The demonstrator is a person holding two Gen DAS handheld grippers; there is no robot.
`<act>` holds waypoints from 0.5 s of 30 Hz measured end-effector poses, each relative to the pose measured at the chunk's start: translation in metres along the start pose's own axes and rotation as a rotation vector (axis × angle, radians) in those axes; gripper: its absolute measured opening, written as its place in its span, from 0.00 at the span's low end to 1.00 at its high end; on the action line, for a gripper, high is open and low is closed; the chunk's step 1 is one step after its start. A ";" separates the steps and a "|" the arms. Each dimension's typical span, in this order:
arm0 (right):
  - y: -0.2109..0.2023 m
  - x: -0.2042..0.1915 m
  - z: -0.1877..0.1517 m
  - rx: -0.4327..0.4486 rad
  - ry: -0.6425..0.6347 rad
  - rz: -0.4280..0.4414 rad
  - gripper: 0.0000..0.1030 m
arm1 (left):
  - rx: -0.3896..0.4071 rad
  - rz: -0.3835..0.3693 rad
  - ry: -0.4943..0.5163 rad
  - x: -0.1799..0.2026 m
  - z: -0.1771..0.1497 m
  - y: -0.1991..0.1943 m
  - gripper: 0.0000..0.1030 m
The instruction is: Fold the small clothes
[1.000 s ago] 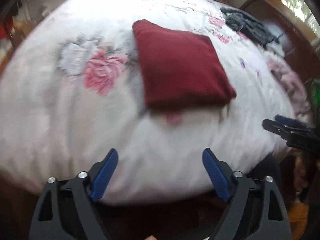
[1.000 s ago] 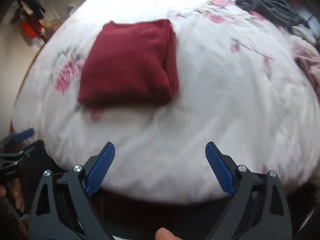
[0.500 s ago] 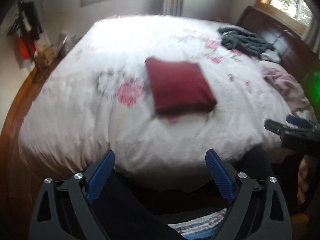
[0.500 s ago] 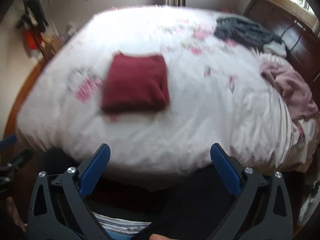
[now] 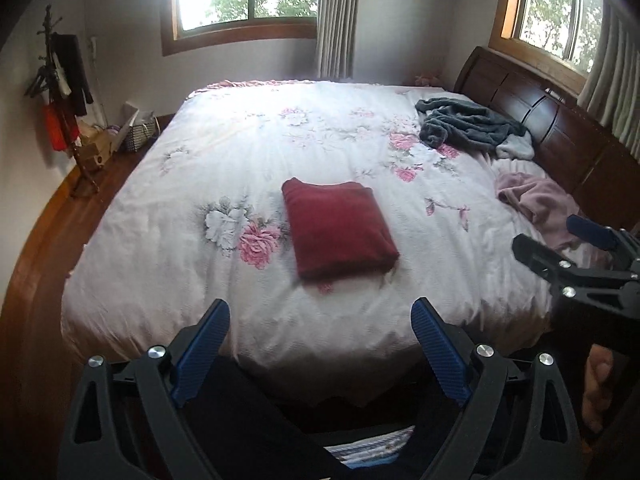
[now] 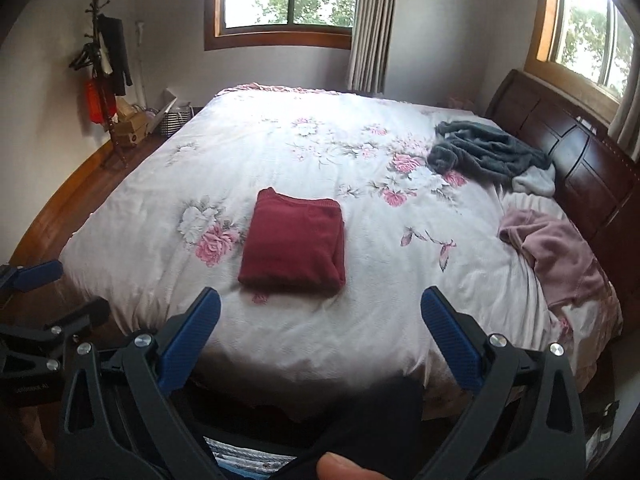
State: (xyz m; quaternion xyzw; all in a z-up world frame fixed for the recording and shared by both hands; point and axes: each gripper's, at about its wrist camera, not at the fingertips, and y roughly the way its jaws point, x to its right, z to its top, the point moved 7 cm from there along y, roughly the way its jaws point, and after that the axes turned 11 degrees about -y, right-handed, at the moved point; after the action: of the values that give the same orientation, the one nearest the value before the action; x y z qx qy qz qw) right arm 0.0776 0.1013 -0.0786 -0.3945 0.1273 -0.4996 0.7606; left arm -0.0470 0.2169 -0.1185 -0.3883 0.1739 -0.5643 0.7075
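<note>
A dark red garment (image 5: 338,228) (image 6: 295,246) lies folded into a neat rectangle on the floral bedspread (image 5: 248,152) (image 6: 260,148), near the bed's front edge. My left gripper (image 5: 320,316) is open and empty, held back off the foot of the bed. Open and empty too, my right gripper (image 6: 320,306) hangs at the same distance. Each gripper shows in the other's view: the right gripper (image 5: 560,240) at the right edge, the left gripper (image 6: 60,288) at the left edge. Neither touches the garment.
A grey garment (image 5: 468,124) (image 6: 488,152) and a pink garment (image 5: 540,204) (image 6: 556,248) lie crumpled by the dark wooden headboard (image 5: 560,128) on the right. A coat stand (image 5: 60,92) and boxes (image 5: 100,148) occupy the left corner. Dark trouser legs (image 5: 256,420) show below.
Both grippers have pulled back and up from just above the bedspread, so the whole bed and room come into view. The folded red garment has stayed in place.
</note>
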 end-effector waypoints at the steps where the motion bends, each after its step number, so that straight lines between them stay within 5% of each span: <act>1: -0.001 0.000 0.001 0.000 -0.001 -0.001 0.97 | 0.000 -0.007 -0.007 0.000 -0.001 -0.001 0.90; 15: 0.002 -0.010 0.001 -0.017 -0.001 0.011 0.97 | -0.013 0.003 -0.024 -0.006 -0.002 0.003 0.90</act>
State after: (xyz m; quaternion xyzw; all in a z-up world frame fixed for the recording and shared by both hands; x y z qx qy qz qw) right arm 0.0750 0.1104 -0.0809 -0.4005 0.1332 -0.4942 0.7600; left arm -0.0485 0.2222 -0.1237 -0.3995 0.1697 -0.5574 0.7078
